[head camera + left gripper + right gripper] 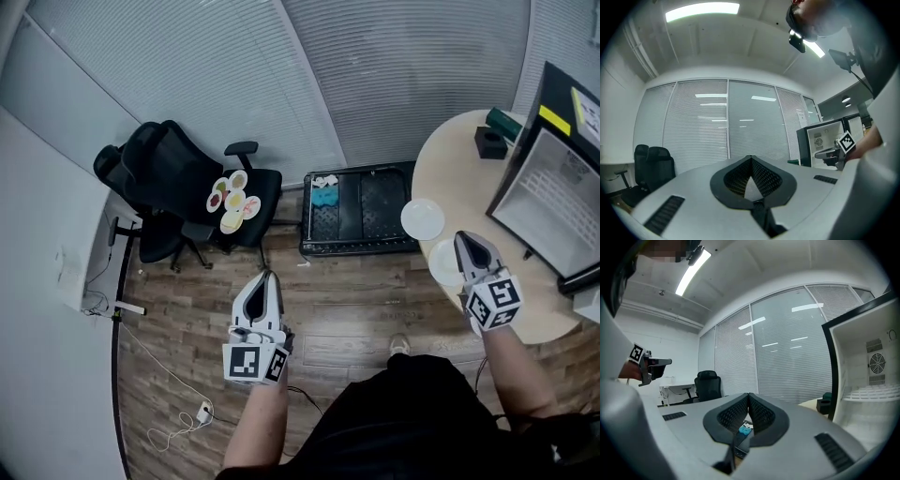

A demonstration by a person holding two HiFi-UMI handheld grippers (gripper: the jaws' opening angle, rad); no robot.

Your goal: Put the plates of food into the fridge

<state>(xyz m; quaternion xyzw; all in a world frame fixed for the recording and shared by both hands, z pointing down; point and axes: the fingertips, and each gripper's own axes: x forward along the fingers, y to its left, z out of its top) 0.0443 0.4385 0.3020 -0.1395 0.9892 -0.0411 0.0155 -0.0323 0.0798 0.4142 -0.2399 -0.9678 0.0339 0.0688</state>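
Office chair: the seat carries a cluster of small plates of food, colourful, contents too small to identify. Left tool: jaws together, empty. Floor crate: holds a blue item. Desk: two white plates. Right tool: jaws together, empty. Fridge: open, cut off at the frame edge.

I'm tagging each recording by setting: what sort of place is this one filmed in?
Most likely an office room: a black swivel chair, glass walls covered with slatted blinds, and a round table bearing a small open fridge.
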